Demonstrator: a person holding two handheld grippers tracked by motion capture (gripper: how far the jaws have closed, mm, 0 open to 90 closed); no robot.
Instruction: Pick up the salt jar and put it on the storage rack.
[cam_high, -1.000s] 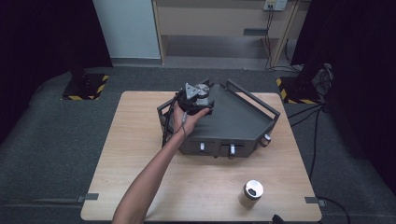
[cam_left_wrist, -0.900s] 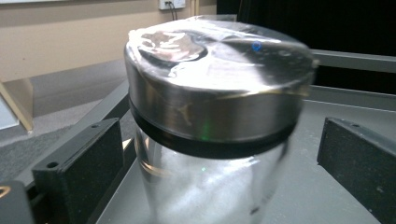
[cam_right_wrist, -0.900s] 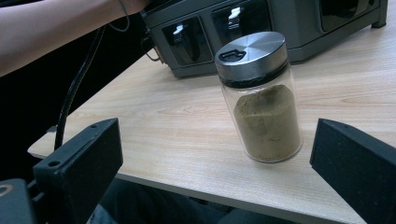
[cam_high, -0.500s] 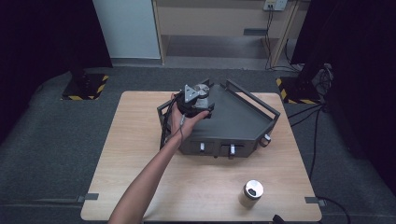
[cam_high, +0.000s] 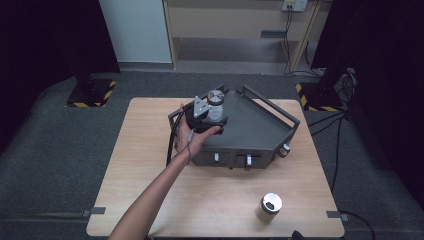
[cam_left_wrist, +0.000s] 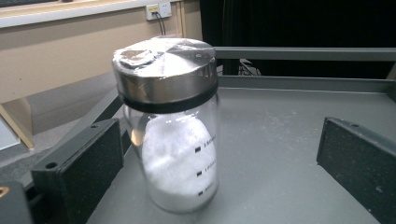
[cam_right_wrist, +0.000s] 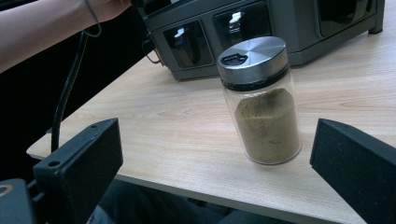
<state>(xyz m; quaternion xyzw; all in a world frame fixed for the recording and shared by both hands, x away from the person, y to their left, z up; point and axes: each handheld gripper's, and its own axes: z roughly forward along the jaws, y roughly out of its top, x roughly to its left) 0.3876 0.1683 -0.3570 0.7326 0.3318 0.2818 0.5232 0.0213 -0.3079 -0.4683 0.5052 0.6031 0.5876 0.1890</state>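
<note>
On the grey rack's (cam_high: 260, 127) top deck, the left gripper (cam_left_wrist: 215, 154) stands released, jaws spread around a jar of white powder (cam_left_wrist: 170, 135). Centring before squeezing below the steel lid looks wise. The right gripper (cam_right_wrist: 215, 154), likewise released, faces a brown-spice jar (cam_right_wrist: 264, 100) near the table's (cam_high: 150, 150) front edge.

Two glass jars with metal lids: one of white powder (cam_left_wrist: 175, 154) between the left claw's (cam_left_wrist: 219, 163) jaws, one of brown powder (cam_right_wrist: 264, 105) ahead of the right claw (cam_right_wrist: 219, 172). One grey tray (cam_high: 260, 127). One tabletop (cam_high: 150, 165).
</note>
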